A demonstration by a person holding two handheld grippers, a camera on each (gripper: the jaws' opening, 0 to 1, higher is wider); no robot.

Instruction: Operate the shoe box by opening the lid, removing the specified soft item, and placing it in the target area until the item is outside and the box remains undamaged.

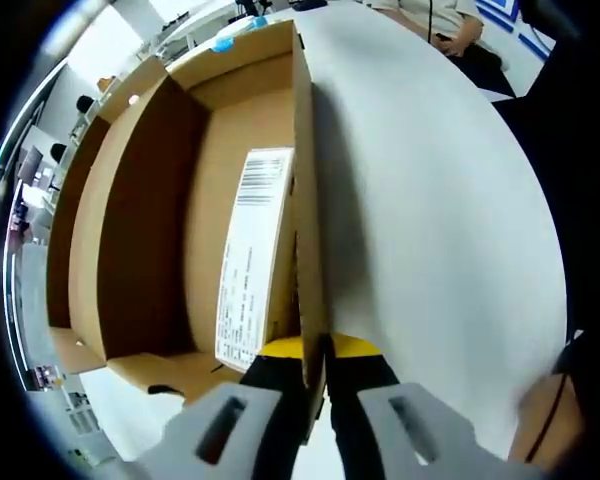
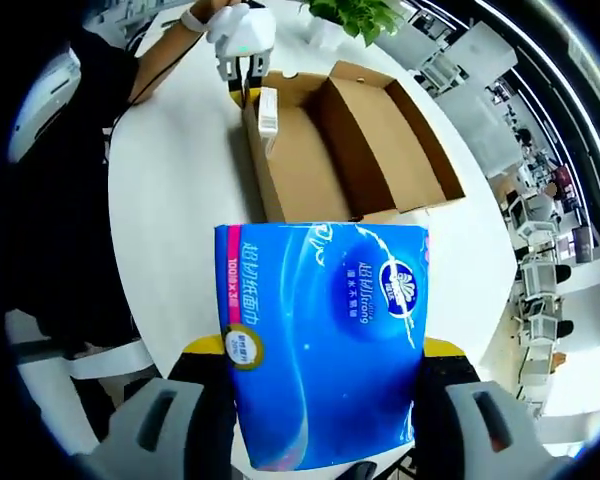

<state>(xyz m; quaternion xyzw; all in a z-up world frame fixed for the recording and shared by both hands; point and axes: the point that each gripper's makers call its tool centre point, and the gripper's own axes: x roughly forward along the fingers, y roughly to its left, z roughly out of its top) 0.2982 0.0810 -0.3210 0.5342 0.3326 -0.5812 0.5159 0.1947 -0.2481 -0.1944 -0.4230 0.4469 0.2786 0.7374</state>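
Note:
My right gripper (image 2: 325, 352) is shut on a blue soft pack of tissues (image 2: 320, 300), which hangs above the white table in front of the box. The brown cardboard shoe box (image 2: 365, 150) lies open beyond it, its inside bare. In the left gripper view my left gripper (image 1: 315, 352) is shut on the box's upright side wall (image 1: 305, 180), one yellow pad on each side of it. That same gripper (image 2: 242, 60) also appears at the box's far end in the right gripper view, held by a gloved hand.
A white printed label (image 1: 248, 265) is stuck inside the box. The round white table (image 1: 430, 220) spreads beside the box. A seated person (image 1: 450, 25) is at the table's far side. A potted plant (image 2: 355, 15) stands past the box. Office desks lie beyond.

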